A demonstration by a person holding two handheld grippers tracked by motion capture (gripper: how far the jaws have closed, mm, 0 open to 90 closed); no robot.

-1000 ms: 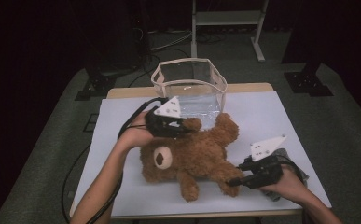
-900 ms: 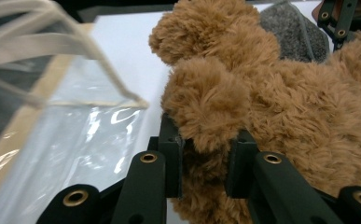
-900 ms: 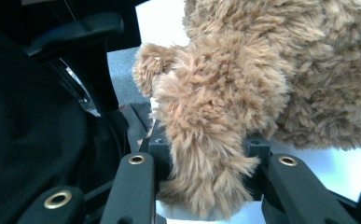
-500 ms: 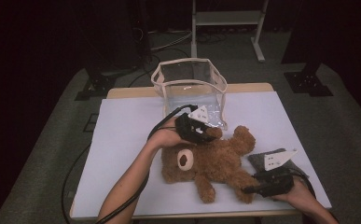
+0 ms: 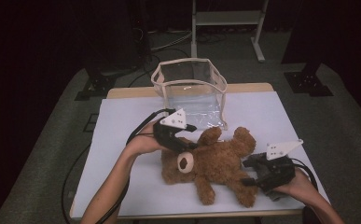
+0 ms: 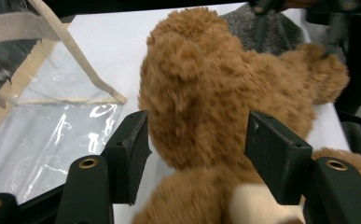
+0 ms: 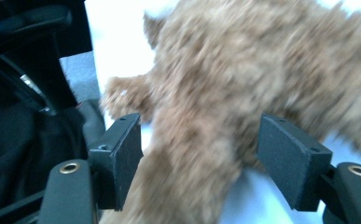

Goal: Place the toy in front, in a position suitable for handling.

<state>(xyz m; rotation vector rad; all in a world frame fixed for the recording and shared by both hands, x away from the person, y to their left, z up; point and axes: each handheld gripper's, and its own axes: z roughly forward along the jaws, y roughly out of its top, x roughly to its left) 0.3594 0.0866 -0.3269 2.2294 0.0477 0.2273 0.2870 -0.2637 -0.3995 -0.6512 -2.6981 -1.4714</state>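
— What colours mark the scene on the white table (image 5: 122, 121)?

— A golden-brown plush teddy bear (image 5: 220, 163) with a cream muzzle lies near the front edge, toward the right corner. At the back edge stands a clear plastic bag (image 5: 192, 91) with beige trim.

— And the tools?

— The left gripper (image 5: 187, 144) and the right gripper (image 5: 248, 172) are both black, each topped by a pale grey plate with dark dots. Brass-coloured rivets dot the jaws. Grey carpet (image 5: 346, 121) surrounds the table.

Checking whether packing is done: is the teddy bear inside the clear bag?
No, the teddy bear lies on the white table in front of the clear bag.
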